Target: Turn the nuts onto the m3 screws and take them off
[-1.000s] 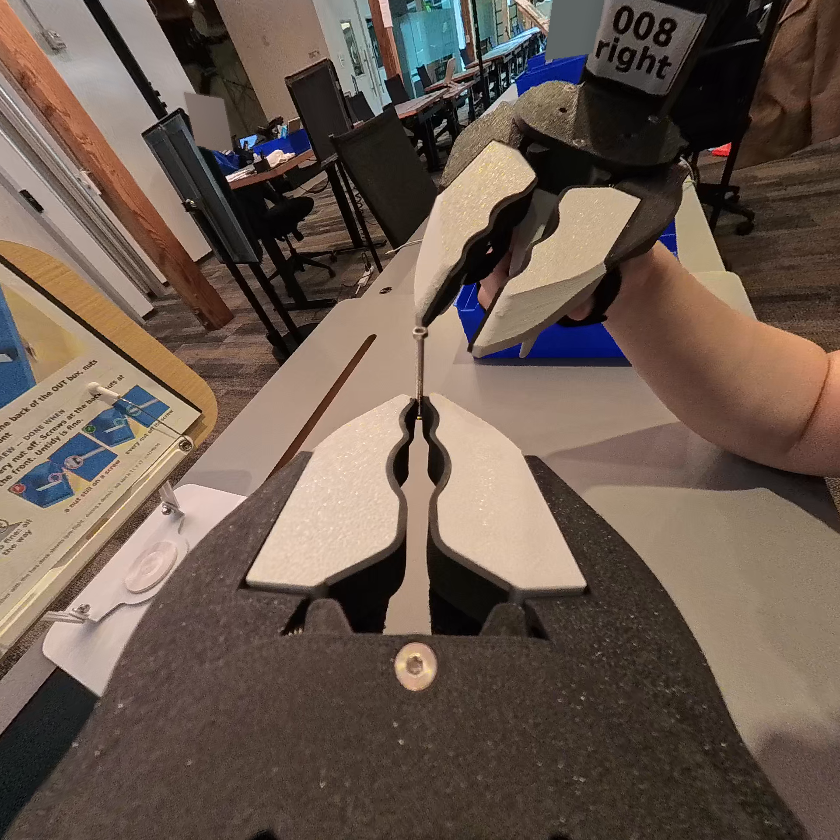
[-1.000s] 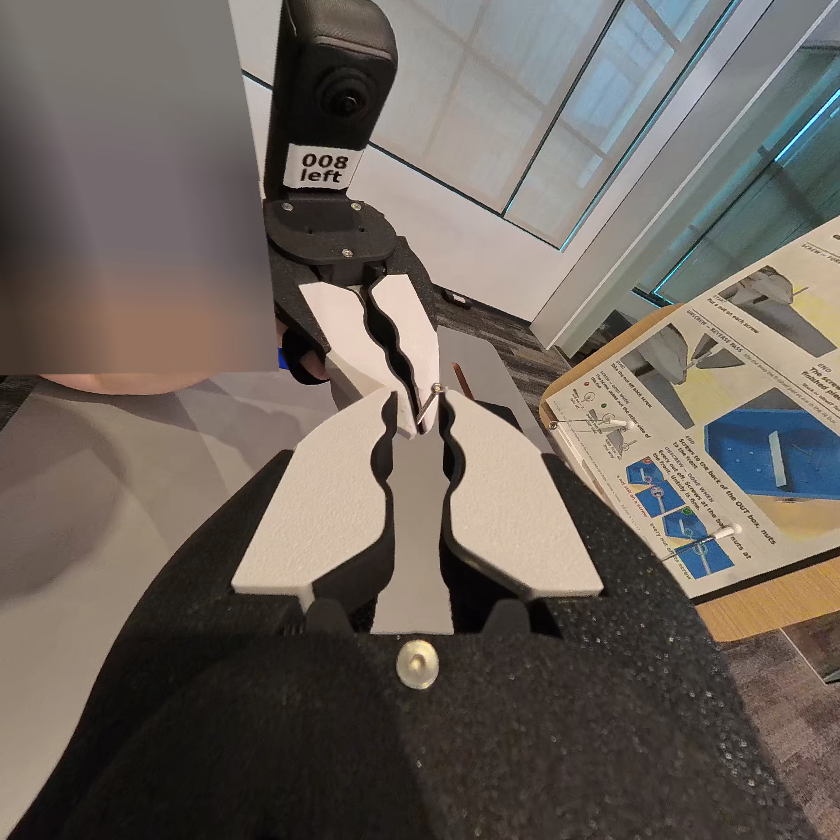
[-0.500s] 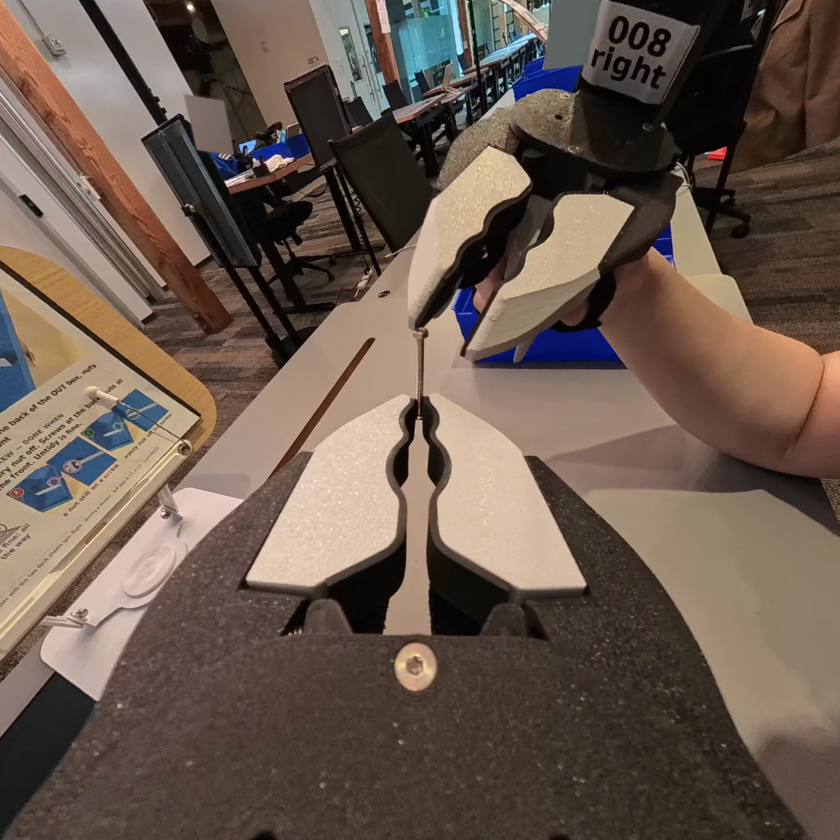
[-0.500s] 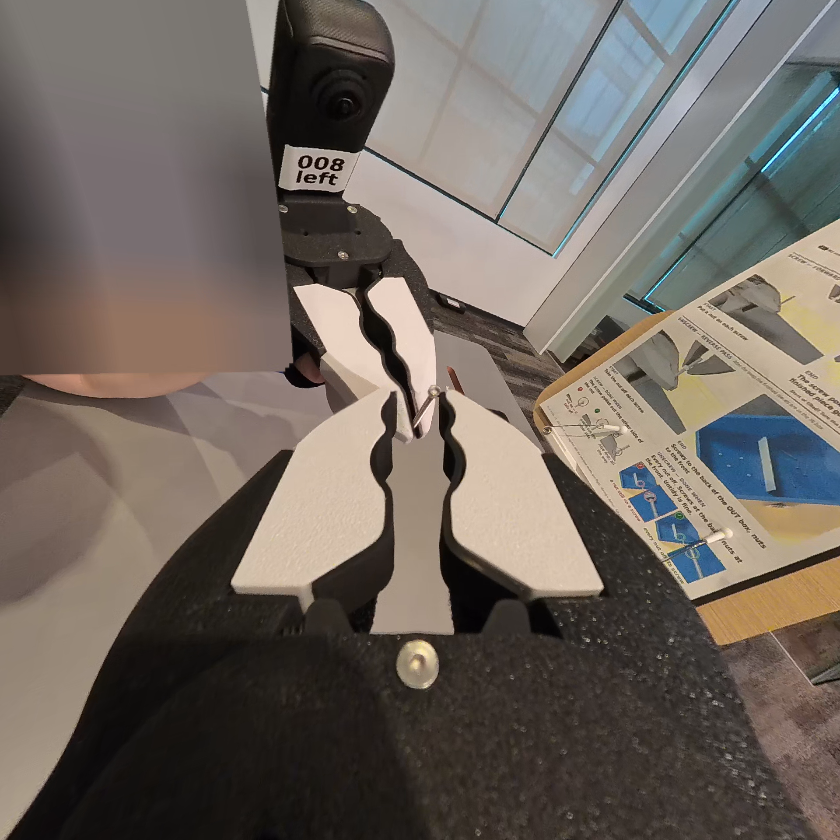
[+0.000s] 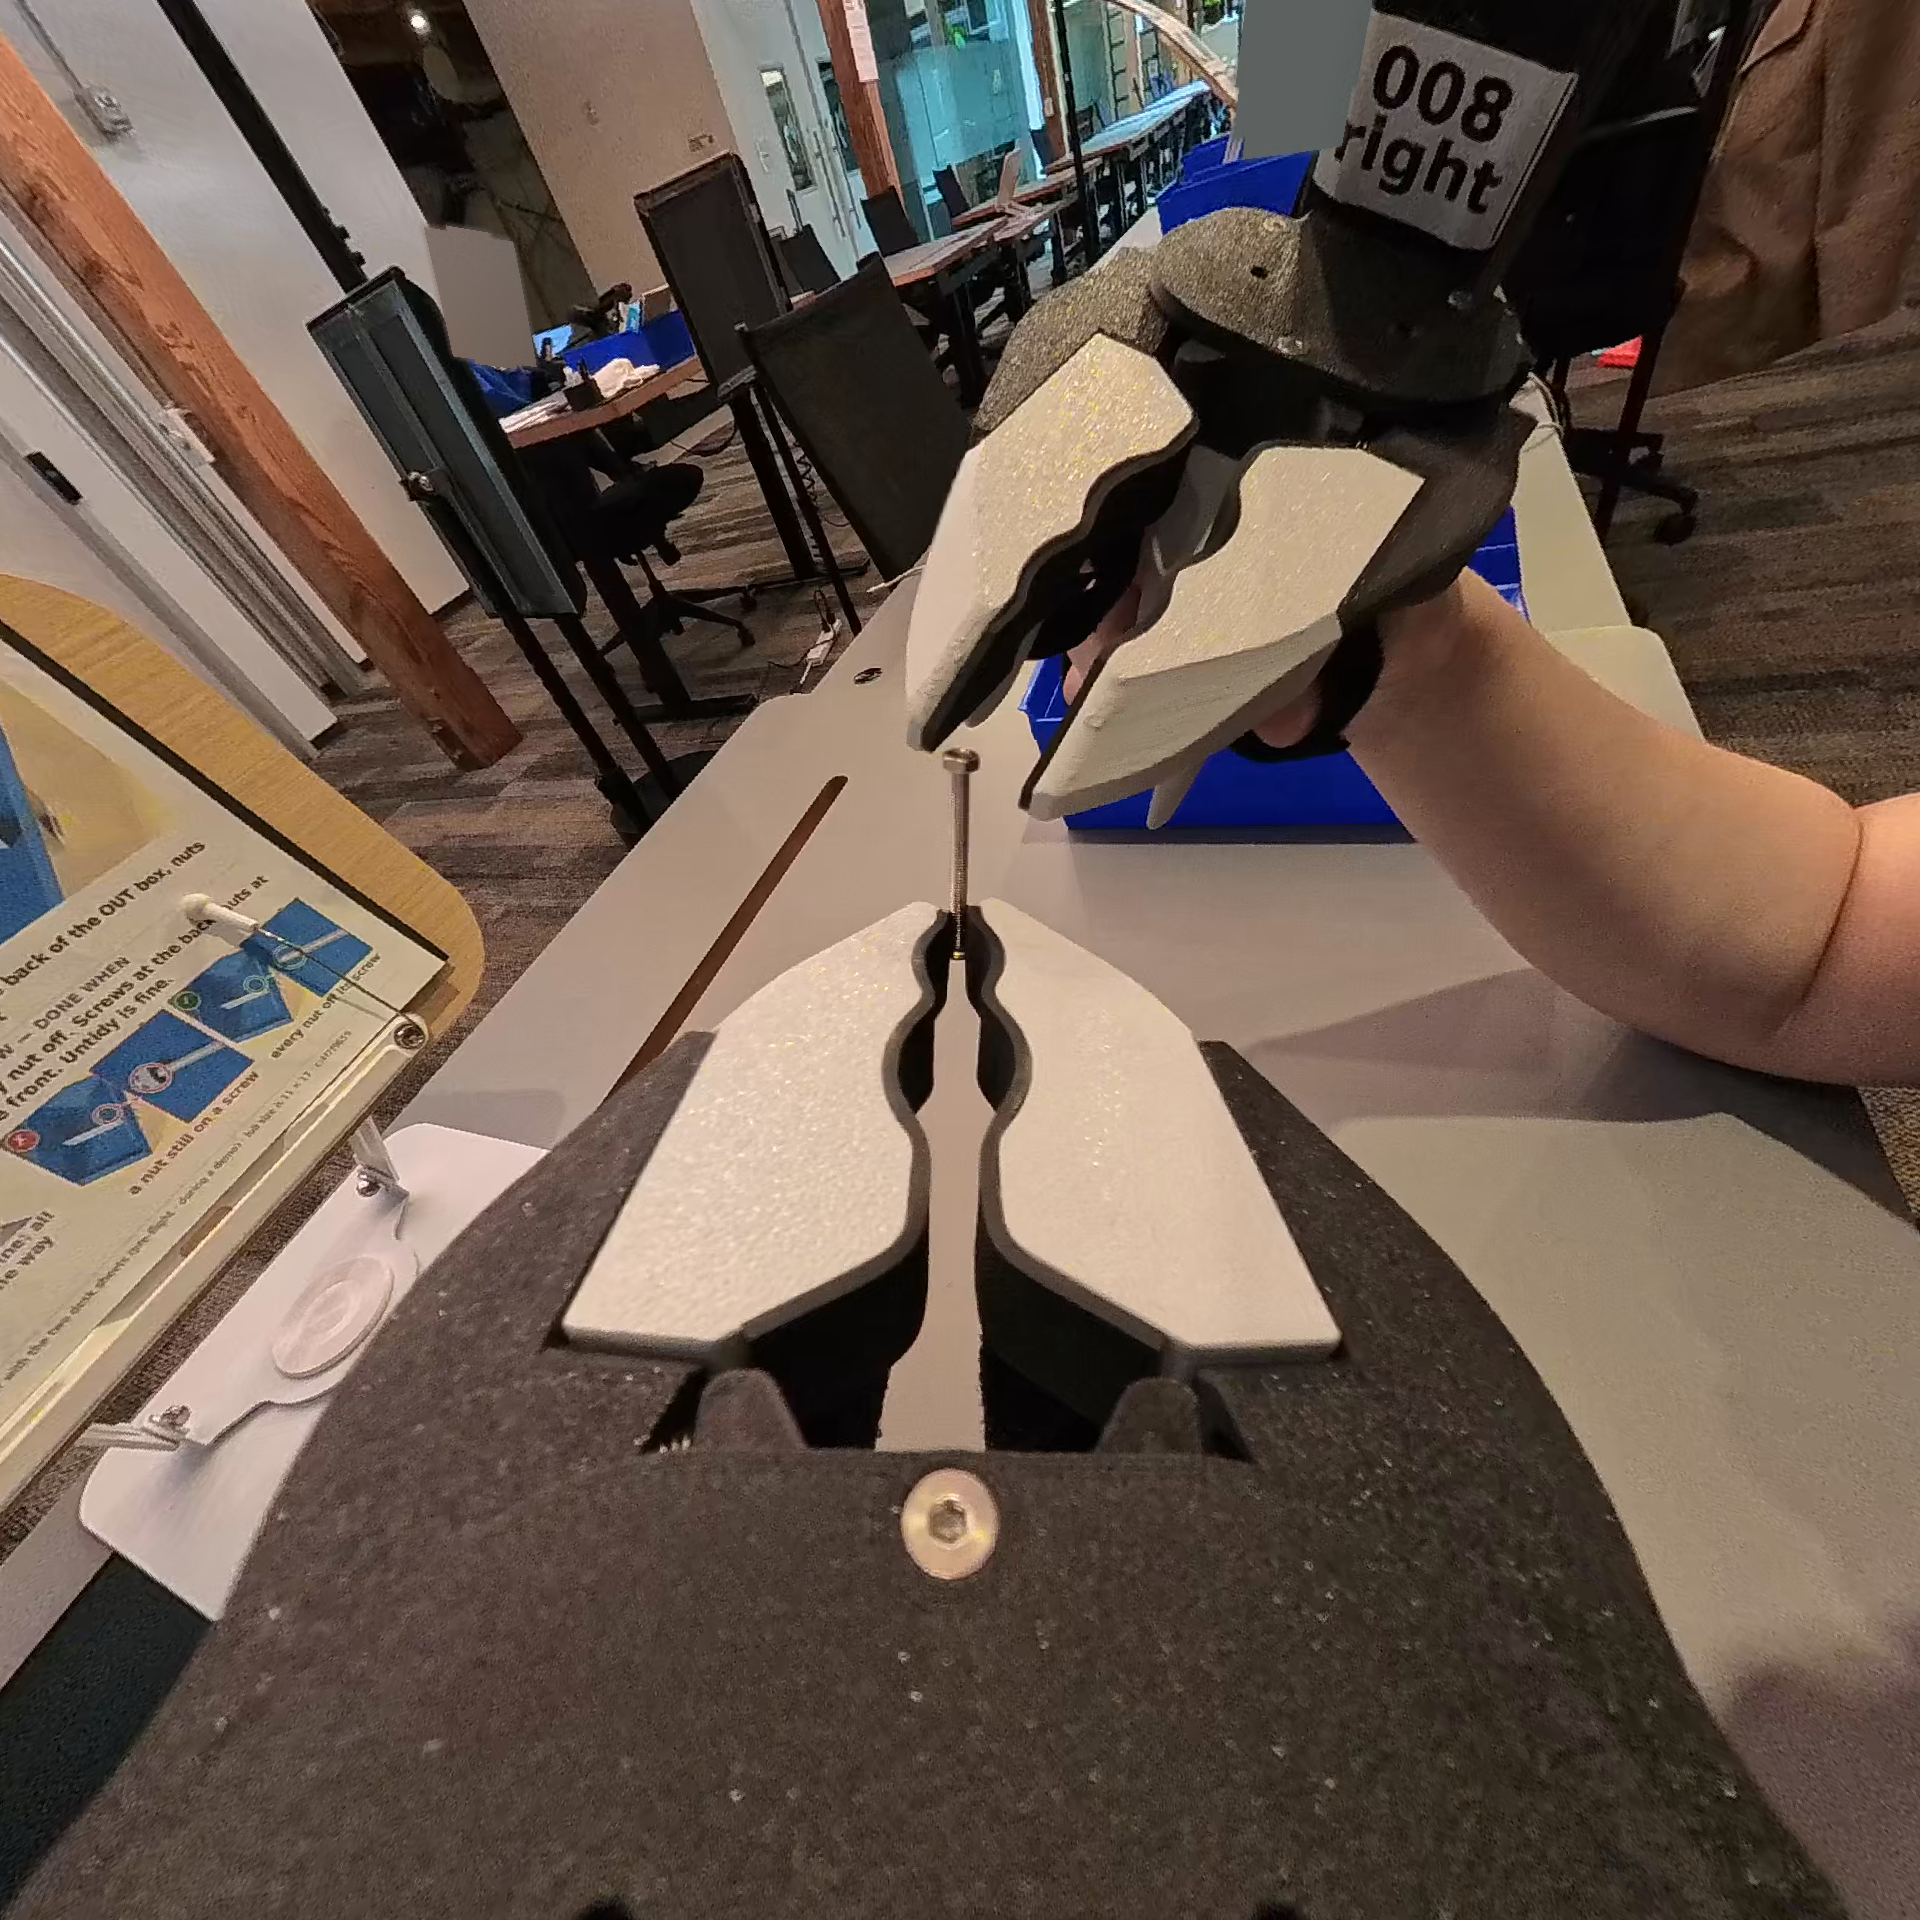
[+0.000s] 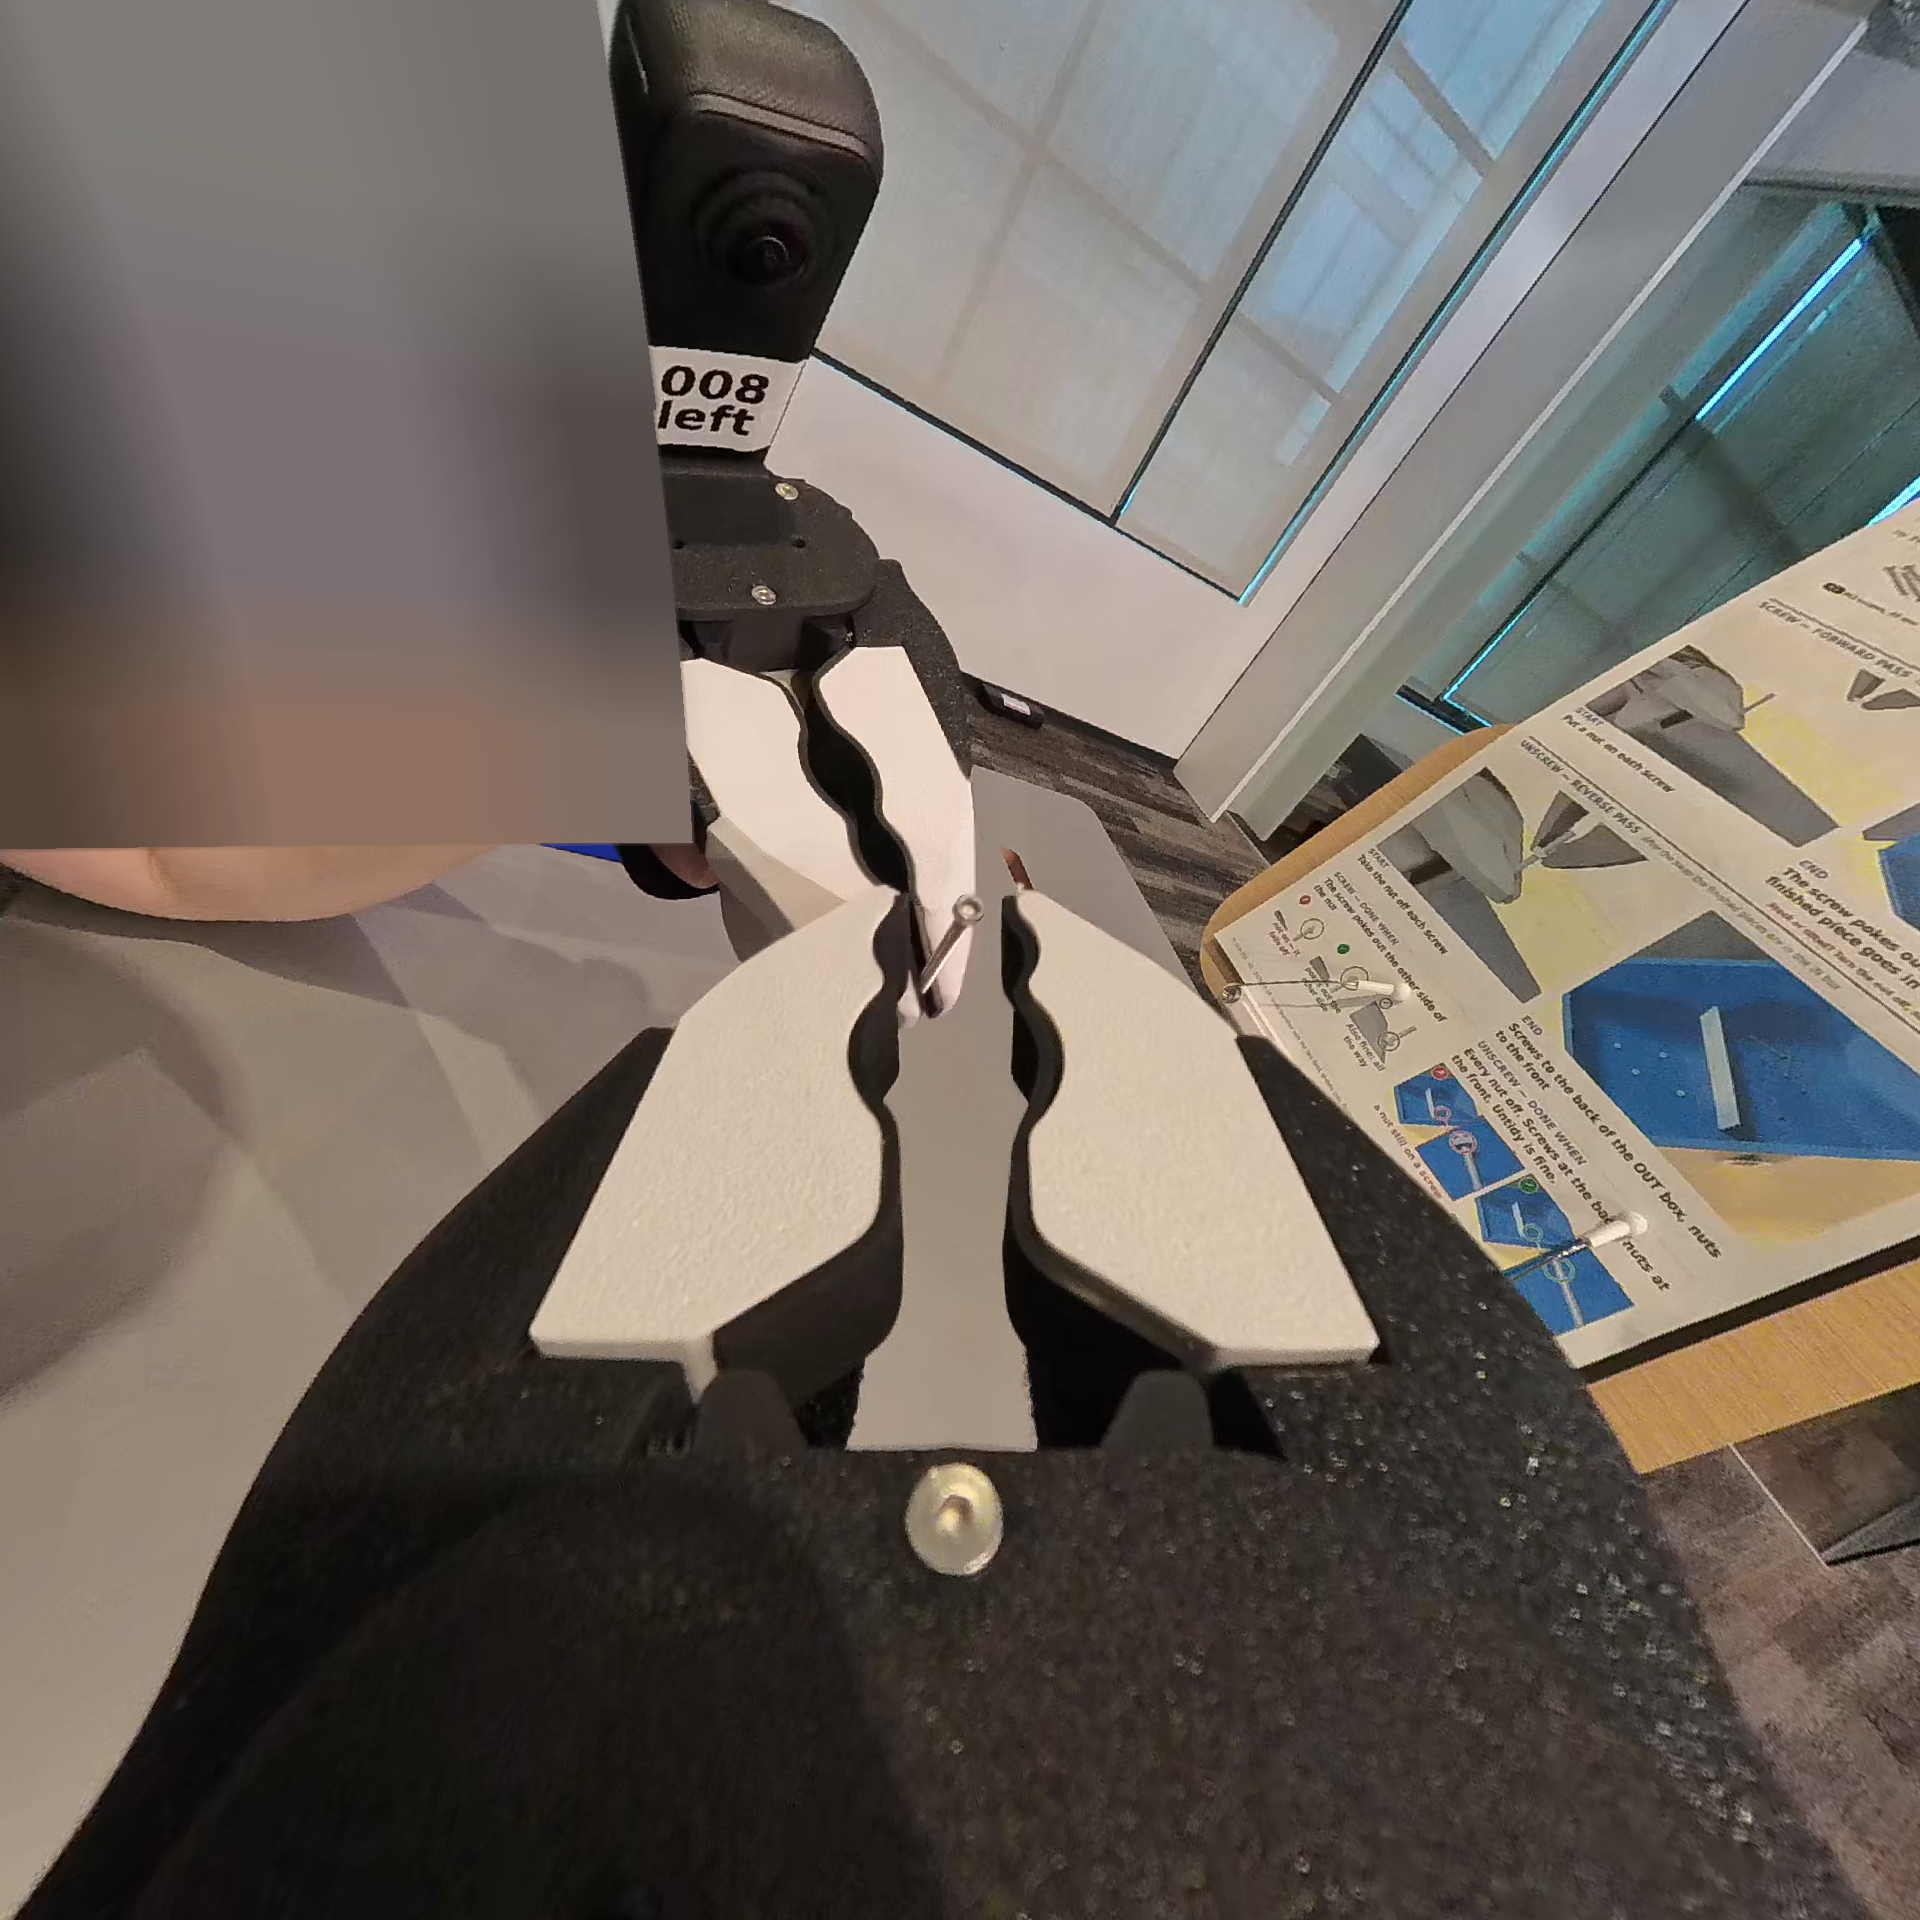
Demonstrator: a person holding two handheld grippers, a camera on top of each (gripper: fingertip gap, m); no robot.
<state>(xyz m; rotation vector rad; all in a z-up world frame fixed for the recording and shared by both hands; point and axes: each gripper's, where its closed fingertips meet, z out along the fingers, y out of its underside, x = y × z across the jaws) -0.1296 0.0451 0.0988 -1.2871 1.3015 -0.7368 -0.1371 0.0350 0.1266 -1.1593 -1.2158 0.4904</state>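
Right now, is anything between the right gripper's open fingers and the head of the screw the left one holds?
Nothing visible. The screw stands clamped in the left gripper, its head bare and free just below the open right gripper. No nut shows on it.

The left gripper [image 5: 958, 920] pinches the lower end of an upright screw [image 5: 960, 831]; the right gripper [image 5: 977, 769], jaws apart, hangs just above its head (blue bin [image 5: 1288, 790] behind)

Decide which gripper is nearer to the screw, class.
Left. The left gripper is shut on the screw at its lower end; the right gripper is open, its fingertips beside the screw's head, not gripping it.
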